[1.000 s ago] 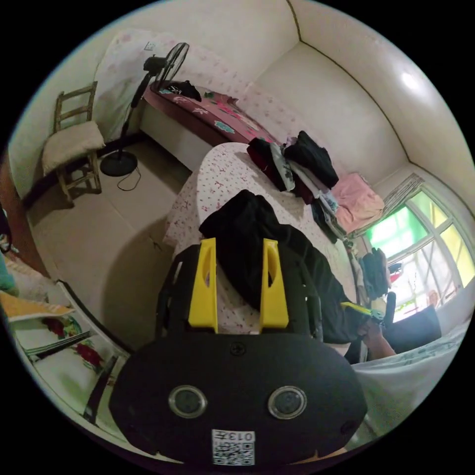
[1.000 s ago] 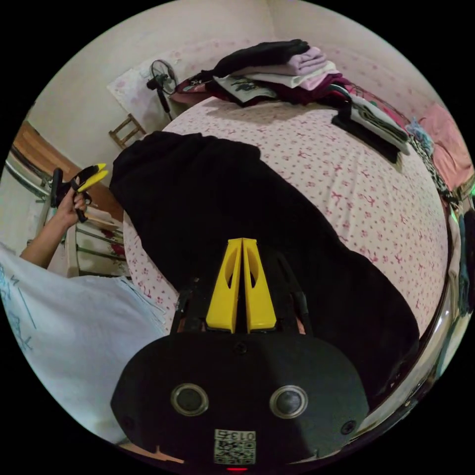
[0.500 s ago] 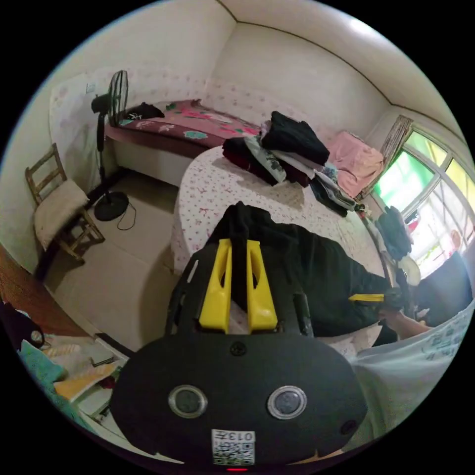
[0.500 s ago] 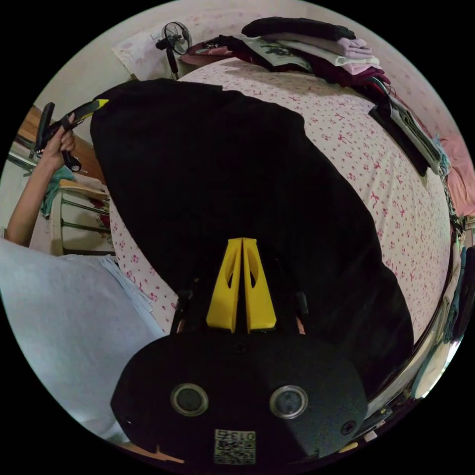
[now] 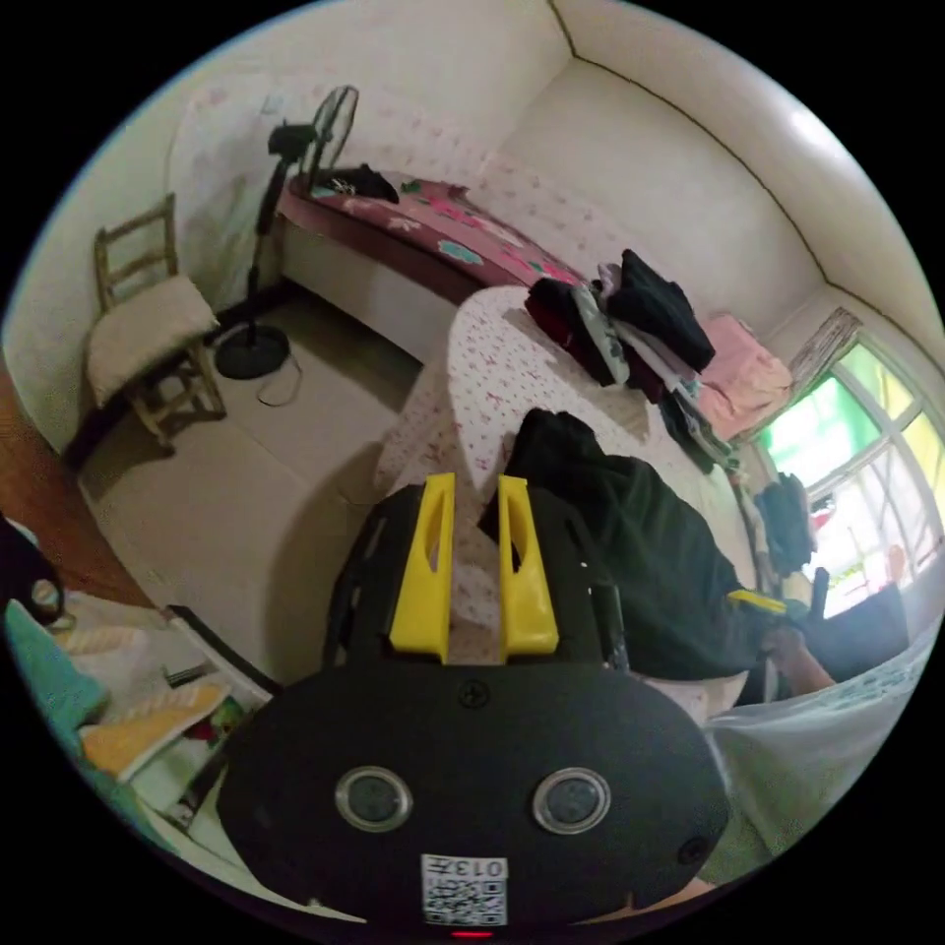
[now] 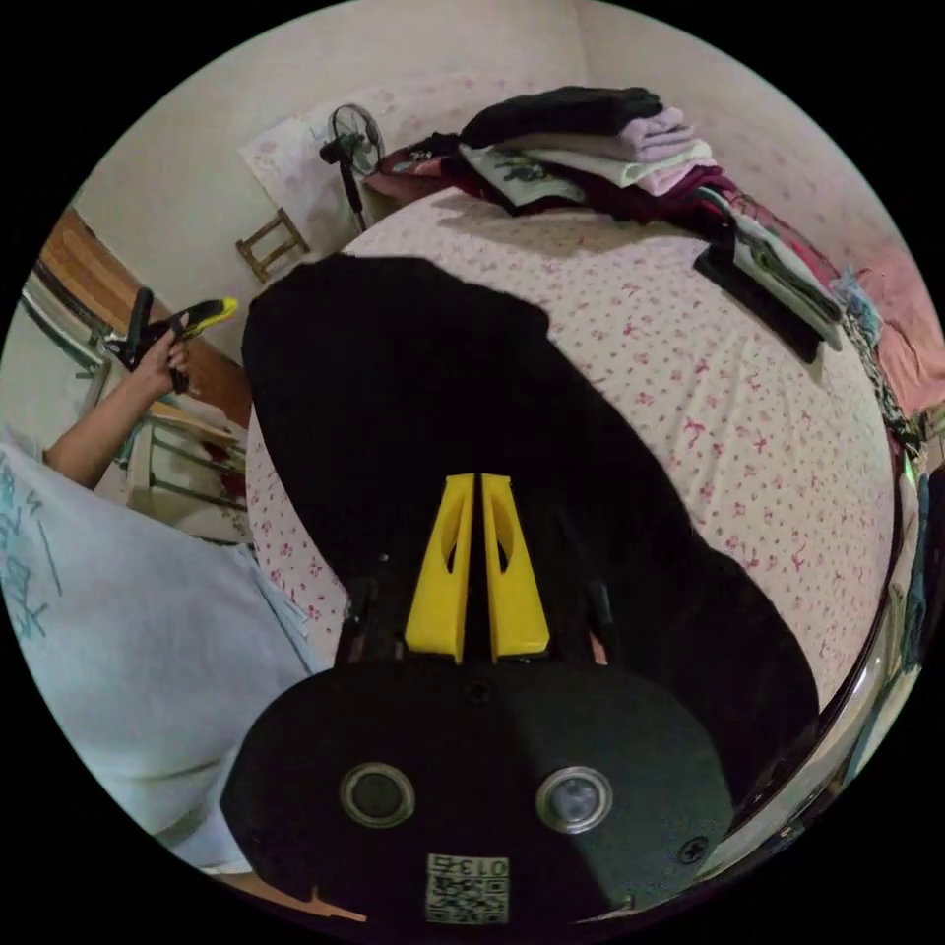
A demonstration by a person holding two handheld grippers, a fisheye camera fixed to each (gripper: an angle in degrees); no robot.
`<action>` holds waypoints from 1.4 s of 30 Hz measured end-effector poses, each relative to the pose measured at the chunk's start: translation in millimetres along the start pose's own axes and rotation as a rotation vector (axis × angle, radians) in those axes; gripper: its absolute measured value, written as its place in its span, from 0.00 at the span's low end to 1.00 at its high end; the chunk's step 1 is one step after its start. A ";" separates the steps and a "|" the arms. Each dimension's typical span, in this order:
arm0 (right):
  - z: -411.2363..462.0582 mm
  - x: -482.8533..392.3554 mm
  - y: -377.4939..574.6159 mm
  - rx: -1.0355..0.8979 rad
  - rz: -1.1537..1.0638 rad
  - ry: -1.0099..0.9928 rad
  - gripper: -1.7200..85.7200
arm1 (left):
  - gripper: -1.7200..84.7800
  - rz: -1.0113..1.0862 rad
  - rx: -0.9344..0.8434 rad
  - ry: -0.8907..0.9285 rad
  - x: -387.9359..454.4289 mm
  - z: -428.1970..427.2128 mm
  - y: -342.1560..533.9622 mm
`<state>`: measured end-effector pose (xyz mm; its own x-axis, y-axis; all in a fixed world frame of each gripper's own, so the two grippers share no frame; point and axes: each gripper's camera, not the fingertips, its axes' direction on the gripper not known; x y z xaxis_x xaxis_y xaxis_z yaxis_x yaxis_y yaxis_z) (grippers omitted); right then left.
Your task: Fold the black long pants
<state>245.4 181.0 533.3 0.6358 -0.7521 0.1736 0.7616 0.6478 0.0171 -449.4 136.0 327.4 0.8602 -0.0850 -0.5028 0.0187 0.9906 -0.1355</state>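
**Pants laid long on the bed, one end pinched**

The black long pants (image 6: 472, 413) lie stretched along the near edge of the bed with the pink-flowered white sheet (image 6: 748, 394). The right hand-held gripper (image 6: 471, 492) has its yellow jaws pressed together on the dark cloth at the near end. The left hand-held gripper (image 5: 471, 492) is held off the bed, jaws apart with nothing between them, near the far end of the pants (image 5: 610, 512).

To fold well, I would take that far end squarely with the left, lift it and carry it toward the right's end, matching edges before letting go.

The pants hang close to the bed's edge, so cloth could slip off. Bare sheet lies beyond them; the stack of folded clothes (image 6: 600, 148) sits well apart.
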 end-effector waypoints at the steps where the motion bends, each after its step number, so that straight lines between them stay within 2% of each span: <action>1: -7.8 12.3 -6.6 0.049 0.040 0.015 0.06 | 0.11 0.038 0.023 -0.035 8.8 -11.0 -7.6; 5: -11.7 59.7 -49.4 0.173 0.128 -0.091 0.10 | 0.12 0.266 -0.082 0.032 61.4 6.1 -45.4; 7: -2.0 75.6 -74.7 0.177 0.138 -0.181 0.12 | 0.13 0.417 -0.204 0.065 101.6 40.1 -68.4; 9: 11.6 88.6 -98.7 0.152 0.145 -0.261 0.13 | 0.14 0.486 -0.271 0.021 122.0 64.2 -83.2; 13: 42.8 94.4 -138.4 0.035 0.079 -0.346 0.11 | 0.18 0.458 -0.353 0.044 135.2 99.8 -122.1; 16: 56.0 76.2 -149.6 -0.046 -0.037 -0.320 0.07 | 0.19 0.470 -0.440 0.009 141.3 127.7 -136.4; 21: 38.9 30.2 -136.2 0.103 -0.233 -0.174 0.04 | 0.20 0.501 -0.570 -0.027 149.7 165.7 -139.4; 25: 45.0 -8.4 -121.0 0.122 -0.339 -0.014 0.04 | 0.08 0.587 -0.540 -0.017 162.6 172.2 -136.1; 30: 49.8 -44.8 -118.4 0.140 -0.468 0.170 0.03 | 0.05 0.538 -0.339 -0.035 166.2 149.5 -141.3; 33: 55.5 -56.5 -123.4 0.137 -0.541 0.248 0.03 | 0.05 0.402 -0.363 0.029 147.6 166.4 -137.7; 37: 83.1 -61.5 -133.1 0.017 -0.616 0.203 0.04 | 0.07 0.396 -0.391 0.022 155.1 176.2 -139.6; 39: 76.9 -56.5 -138.8 0.036 -0.580 0.152 0.04 | 0.07 0.417 -0.381 0.027 159.5 171.3 -140.4; 42: 49.6 -28.0 -155.1 0.115 -0.418 -0.061 0.03 | 0.08 0.421 -0.354 0.041 161.4 161.3 -138.2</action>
<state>103.3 107.6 574.6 0.2647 -0.9461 0.1865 0.9307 0.3012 0.2074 -231.0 2.6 402.6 0.7360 0.2994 -0.6071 -0.5010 0.8441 -0.1911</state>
